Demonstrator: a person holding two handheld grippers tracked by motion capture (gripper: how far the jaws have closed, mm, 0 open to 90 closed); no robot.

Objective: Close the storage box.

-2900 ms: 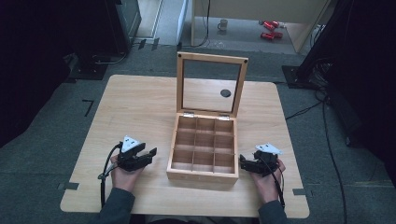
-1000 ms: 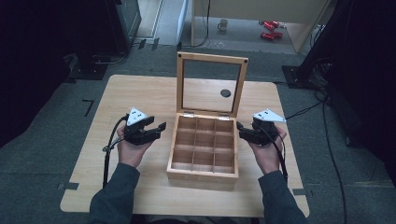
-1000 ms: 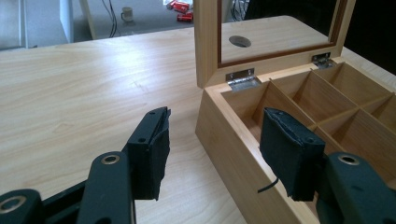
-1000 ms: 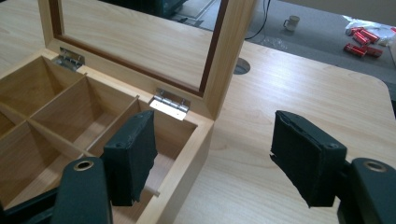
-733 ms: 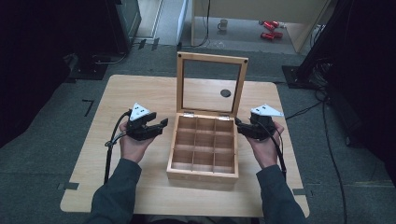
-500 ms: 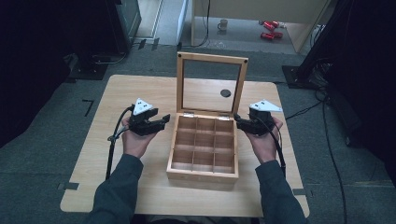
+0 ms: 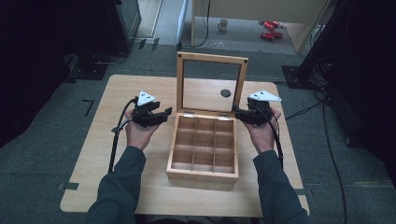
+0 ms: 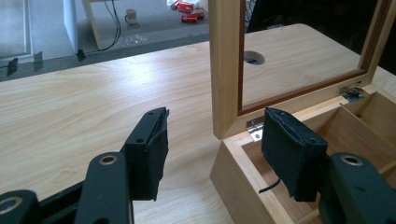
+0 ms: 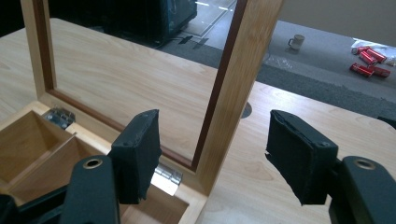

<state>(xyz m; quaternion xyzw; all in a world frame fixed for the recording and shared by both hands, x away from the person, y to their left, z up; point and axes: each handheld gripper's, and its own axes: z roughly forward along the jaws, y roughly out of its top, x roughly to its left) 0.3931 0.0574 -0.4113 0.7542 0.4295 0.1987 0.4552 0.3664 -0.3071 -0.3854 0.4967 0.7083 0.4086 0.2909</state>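
Observation:
A wooden box (image 7: 203, 173) with several empty compartments sits mid-table, its glass-paned lid (image 7: 211, 58) standing upright at the back. My left gripper (image 7: 166, 112) is open beside the lid's lower left corner. In the left gripper view, the left gripper (image 8: 215, 140) has its jaws either side of the lid's left post (image 8: 226, 70), without touching it. My right gripper (image 7: 235, 111) is open at the lid's lower right corner. In the right gripper view, the right gripper (image 9: 215, 154) straddles the right post (image 9: 238, 84) just above a metal hinge (image 9: 166, 176).
The light wooden table (image 7: 140, 88) has a round cable hole (image 7: 225, 93) behind the lid. A mug (image 7: 223, 24) and red cans (image 7: 268, 28) lie on the floor beyond. Black cables trail from both grippers along the forearms.
Both grippers have moved from the box's front corners forward along its sides to the upright lid's two lower corners, still open.

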